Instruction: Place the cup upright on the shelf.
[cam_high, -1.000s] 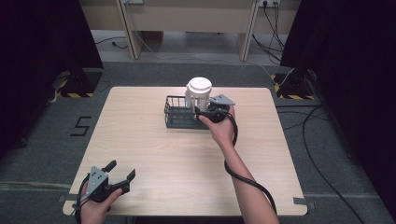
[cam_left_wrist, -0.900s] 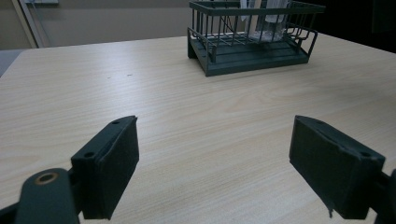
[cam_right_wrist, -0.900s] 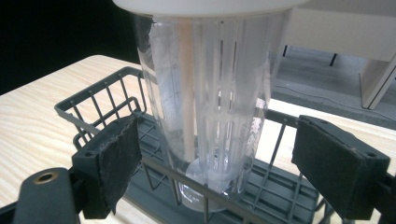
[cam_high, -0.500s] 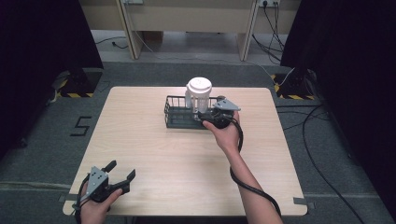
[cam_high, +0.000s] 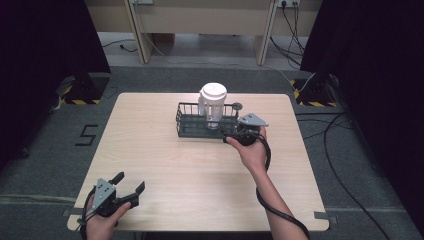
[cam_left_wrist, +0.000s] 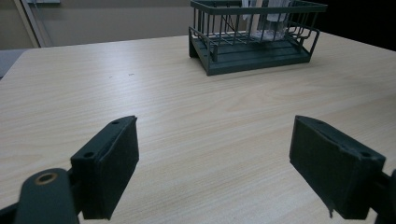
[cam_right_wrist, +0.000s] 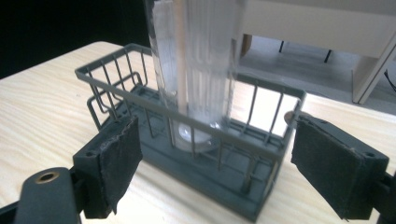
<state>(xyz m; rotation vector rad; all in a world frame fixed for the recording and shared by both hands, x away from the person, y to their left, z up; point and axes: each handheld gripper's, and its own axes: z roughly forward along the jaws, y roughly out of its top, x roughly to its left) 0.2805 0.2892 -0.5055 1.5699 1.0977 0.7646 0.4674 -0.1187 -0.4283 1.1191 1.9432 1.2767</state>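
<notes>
A dark wire rack (cam_high: 207, 125) stands on the far middle of the bench (cam_high: 165, 150) and holds one clear ribbed jar (cam_high: 214, 107) with a white lid, upright near the rack's right half; something pale shows inside the jar, too blurred to tell what. The rack is a low oblong basket of thin bars on a solid base, dark grey-green. The right gripper (cam_high: 239, 134) sits at the rack's near right corner, jaws wide apart; in the right gripper view (cam_right_wrist: 212, 172) the rack's end and the jar lie between the jaws, not touched. The left gripper (cam_high: 127, 192) rests at the bench's near left corner, jaws apart over bare wood, well apart from the rack (cam_left_wrist: 254, 37)
</notes>
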